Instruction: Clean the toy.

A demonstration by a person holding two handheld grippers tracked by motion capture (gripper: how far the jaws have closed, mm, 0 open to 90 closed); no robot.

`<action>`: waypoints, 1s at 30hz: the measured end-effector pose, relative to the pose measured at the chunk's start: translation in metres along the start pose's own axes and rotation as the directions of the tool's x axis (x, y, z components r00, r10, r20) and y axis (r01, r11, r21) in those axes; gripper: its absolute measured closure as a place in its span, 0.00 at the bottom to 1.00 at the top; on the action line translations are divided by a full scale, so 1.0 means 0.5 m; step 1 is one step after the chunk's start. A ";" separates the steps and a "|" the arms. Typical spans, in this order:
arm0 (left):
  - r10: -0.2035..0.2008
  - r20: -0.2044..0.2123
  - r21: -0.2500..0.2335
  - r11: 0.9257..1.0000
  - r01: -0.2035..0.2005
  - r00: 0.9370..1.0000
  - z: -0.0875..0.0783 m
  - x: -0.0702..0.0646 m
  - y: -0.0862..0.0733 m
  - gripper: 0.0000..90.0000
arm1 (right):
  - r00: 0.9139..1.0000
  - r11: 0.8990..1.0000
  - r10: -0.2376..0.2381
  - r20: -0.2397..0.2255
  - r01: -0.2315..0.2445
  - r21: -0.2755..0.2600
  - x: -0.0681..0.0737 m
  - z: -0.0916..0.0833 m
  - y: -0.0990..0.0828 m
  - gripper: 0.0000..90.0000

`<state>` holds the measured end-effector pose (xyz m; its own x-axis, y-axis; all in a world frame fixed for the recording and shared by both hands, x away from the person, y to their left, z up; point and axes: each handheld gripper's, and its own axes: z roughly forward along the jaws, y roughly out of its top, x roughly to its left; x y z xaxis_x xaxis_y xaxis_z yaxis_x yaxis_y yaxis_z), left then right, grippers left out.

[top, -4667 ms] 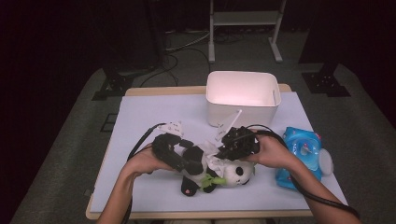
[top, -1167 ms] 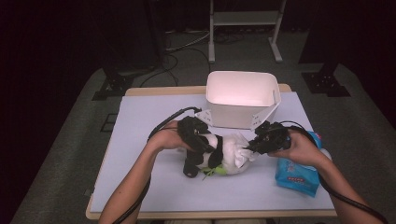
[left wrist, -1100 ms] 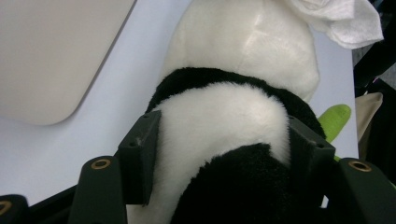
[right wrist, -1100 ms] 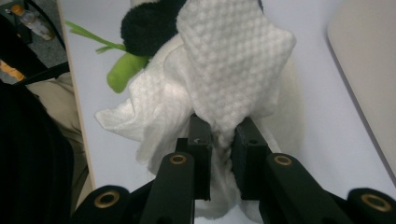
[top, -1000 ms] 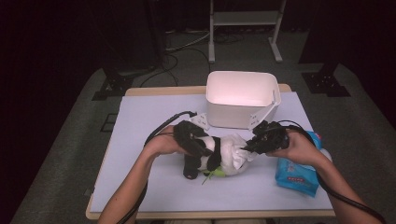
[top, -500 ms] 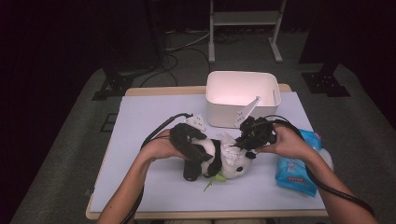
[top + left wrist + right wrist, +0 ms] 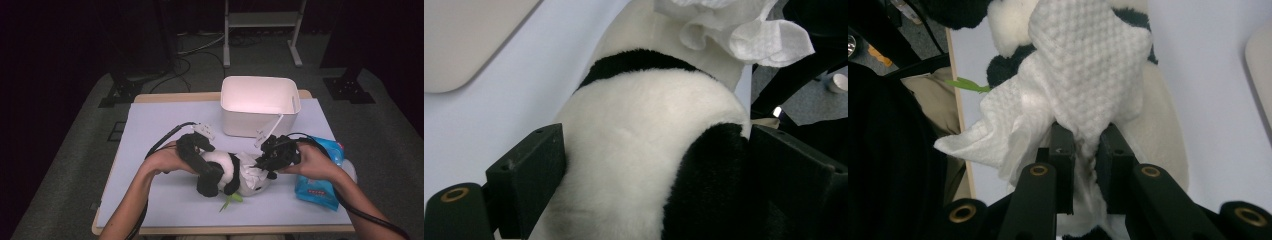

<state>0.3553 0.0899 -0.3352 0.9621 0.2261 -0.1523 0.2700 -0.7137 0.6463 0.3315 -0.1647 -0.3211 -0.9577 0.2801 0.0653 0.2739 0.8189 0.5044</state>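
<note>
Wiping is underway: right tool (image 7: 1082,150) pinches the wipe (image 7: 1088,75) on the panda (image 7: 644,165); left tool (image 7: 654,185), jaws just widened, brackets its body, more wiping left

Black-and-white plush panda (image 7: 227,172) on its side on the table, crumpled white tissue (image 7: 250,172) over its head.

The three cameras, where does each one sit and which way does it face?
High view: above the person's side, facing forward and down on the table; both forearms enter from below.
Left gripper view: on the left tool, looking along its jaws, which have just been opening around the panda's body.
Right gripper view: on the right tool, looking along jaws pinching the white wipe.
Shared: both gripper views show panda and wipe.
</note>
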 end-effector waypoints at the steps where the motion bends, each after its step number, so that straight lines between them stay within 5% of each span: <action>1: 0.002 0.001 -0.001 1.000 -0.002 1.000 0.003 -0.001 0.000 0.10 | 1.000 1.000 -0.003 -0.002 0.003 0.001 0.001 0.001 -0.003 0.88; 15: 0.066 -0.018 0.047 0.997 -0.065 0.998 0.015 -0.007 0.033 0.10 | 1.000 1.000 0.011 -0.024 -0.011 -0.008 0.018 0.007 -0.033 0.88; 30: 0.081 -0.024 0.066 0.995 -0.080 0.996 0.023 -0.004 0.042 0.11 | 0.999 1.000 0.001 -0.042 -0.001 -0.014 0.021 0.013 -0.035 0.88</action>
<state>0.3595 0.0668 -0.3298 0.9797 0.1834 -0.0810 0.1946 -0.7718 0.6054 0.3174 -0.1728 -0.3347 -0.9605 0.2591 0.1021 0.2738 0.8117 0.5159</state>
